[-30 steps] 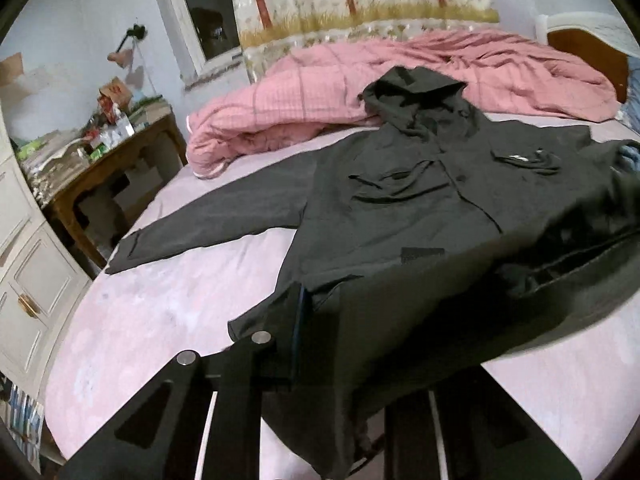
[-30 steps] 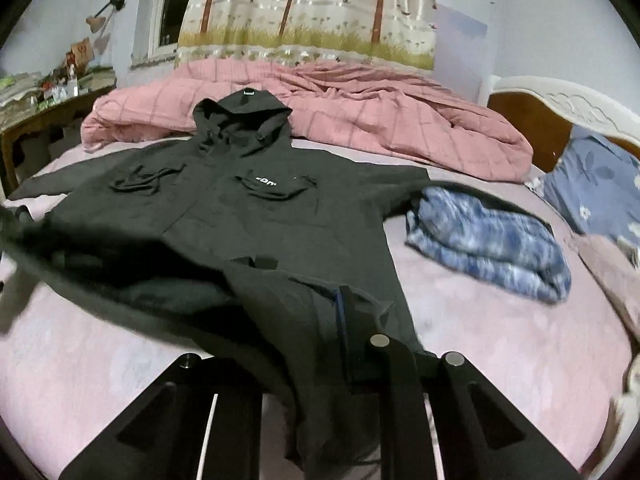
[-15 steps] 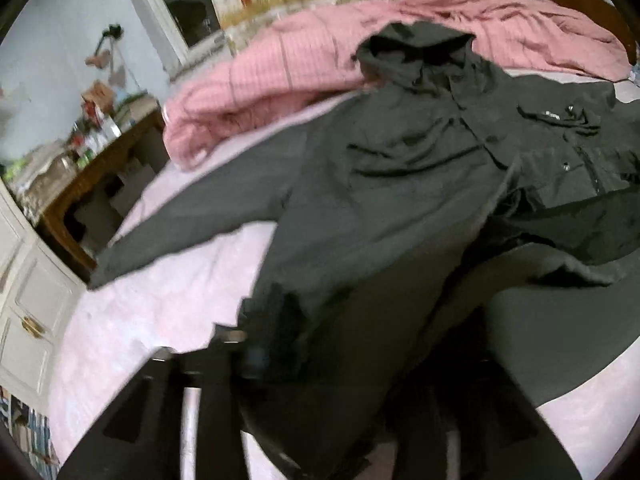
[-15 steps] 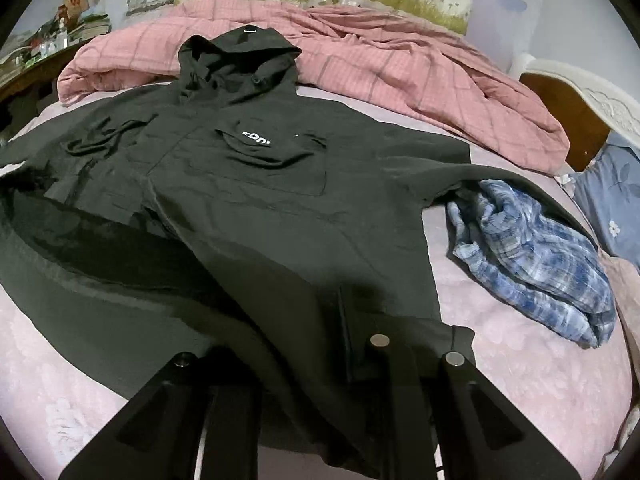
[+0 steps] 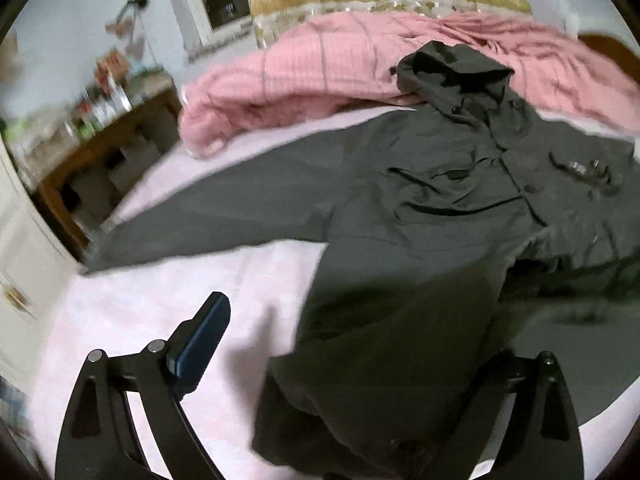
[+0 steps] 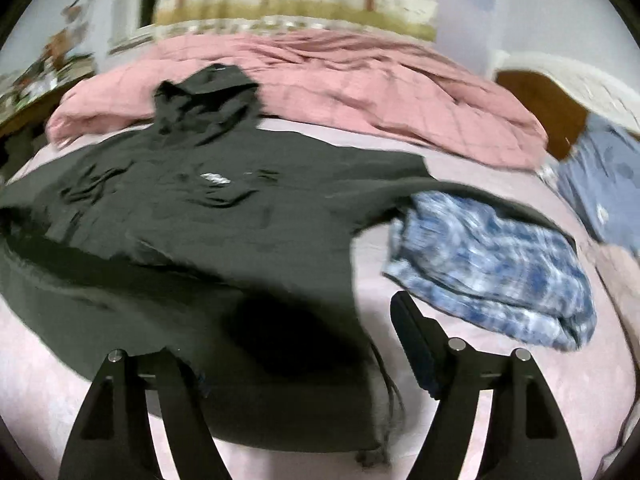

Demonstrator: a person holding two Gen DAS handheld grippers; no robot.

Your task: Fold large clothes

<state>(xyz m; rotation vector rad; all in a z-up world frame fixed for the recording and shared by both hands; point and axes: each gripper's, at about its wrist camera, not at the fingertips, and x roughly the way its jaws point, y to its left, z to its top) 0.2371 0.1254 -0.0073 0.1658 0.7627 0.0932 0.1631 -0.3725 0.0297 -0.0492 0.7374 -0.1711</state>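
1. We are looking at a dark charcoal hooded jacket (image 5: 460, 208) lying front-up on a pale pink bed sheet (image 5: 152, 304); its cloth is matte and softly creased, with flapped chest pockets and a rumpled hood at twelve o'clock.
2. Its lower hem is lying doubled up over the body in a thick, uneven fold, filling the six o'clock part of both wrist views.
3. We are seeing the left gripper (image 5: 352, 344) with its jaws opening wide; the black angular finger at seven o'clock is hanging clear over bare sheet, while the other finger is sitting behind the hem, so cloth is lying between them unpinched.
4. The right gripper (image 6: 288, 340) is opening too, fabric lying loose between its jaws; a frayed drawstring is trailing beside the finger at five o'clock.
5. A crumpled blue plaid garment (image 6: 492, 268) is sitting at three o'clock under one sleeve, and a quilted pink duvet (image 6: 360, 92) is bunching along twelve o'clock.
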